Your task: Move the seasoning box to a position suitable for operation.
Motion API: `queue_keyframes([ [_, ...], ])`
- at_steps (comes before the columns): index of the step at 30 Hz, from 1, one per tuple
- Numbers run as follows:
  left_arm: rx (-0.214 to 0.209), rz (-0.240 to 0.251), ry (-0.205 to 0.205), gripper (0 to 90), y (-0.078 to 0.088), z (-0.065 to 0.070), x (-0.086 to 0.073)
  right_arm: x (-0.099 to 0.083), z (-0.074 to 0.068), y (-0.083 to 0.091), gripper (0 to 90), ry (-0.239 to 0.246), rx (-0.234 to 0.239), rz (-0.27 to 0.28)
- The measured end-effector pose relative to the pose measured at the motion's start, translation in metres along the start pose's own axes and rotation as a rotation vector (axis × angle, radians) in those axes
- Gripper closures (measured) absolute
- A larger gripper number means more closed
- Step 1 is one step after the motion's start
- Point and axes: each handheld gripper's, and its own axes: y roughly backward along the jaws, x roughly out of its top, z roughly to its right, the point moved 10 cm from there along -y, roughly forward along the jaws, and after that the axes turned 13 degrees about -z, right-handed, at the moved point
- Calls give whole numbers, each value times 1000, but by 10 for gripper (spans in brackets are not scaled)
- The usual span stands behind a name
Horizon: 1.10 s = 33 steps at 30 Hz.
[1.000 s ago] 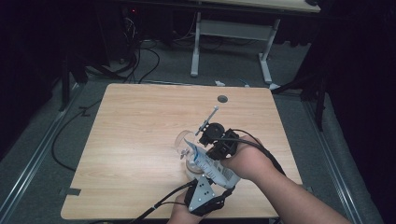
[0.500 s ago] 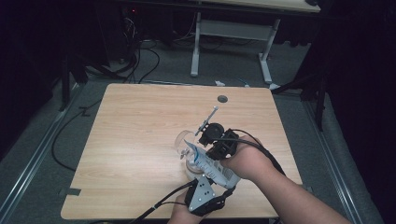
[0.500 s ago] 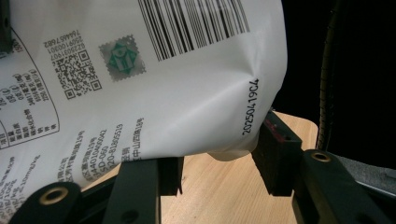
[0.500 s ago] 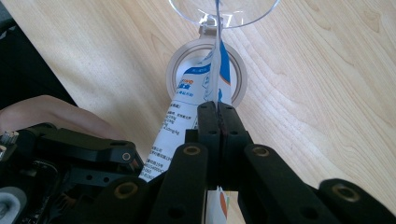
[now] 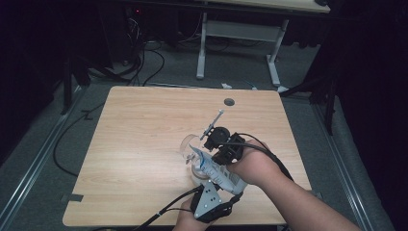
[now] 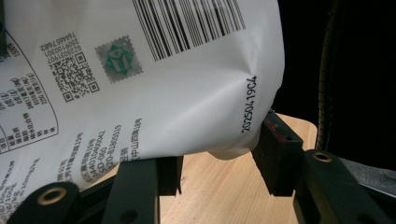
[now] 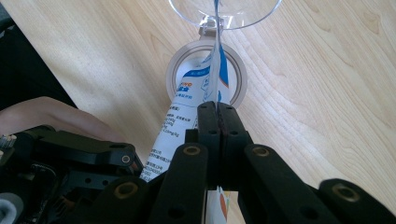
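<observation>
The left half and far stretch of the tabletop point(image 5: 139, 144) lie bare, giving wide passage. Near the front right, a white pouch point(image 5: 219, 171), a clear jar point(image 5: 190, 149) and both hand-held grippers crowd together with trailing cables point(image 5: 269, 156), blocking that corner.

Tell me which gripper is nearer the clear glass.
Right. The right gripper pinches the pouch edge just short of the glass; the left gripper holds the pouch's bottom, farther back.
</observation>
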Motion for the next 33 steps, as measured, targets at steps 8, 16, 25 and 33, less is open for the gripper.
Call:
queue_keyframes([
  [8,1,3,2,567,0,-1,1,2,0,0,900,4,-1,3],
  [16,0,4,1,566,0,0,1,2,0,0,900,5,-5,2],
  [25,-1,9,2,566,0,0,2,2,0,0,900,6,-7,2],
  [33,-5,13,4,565,1,0,3,2,0,1,900,7,-11,-3],
])
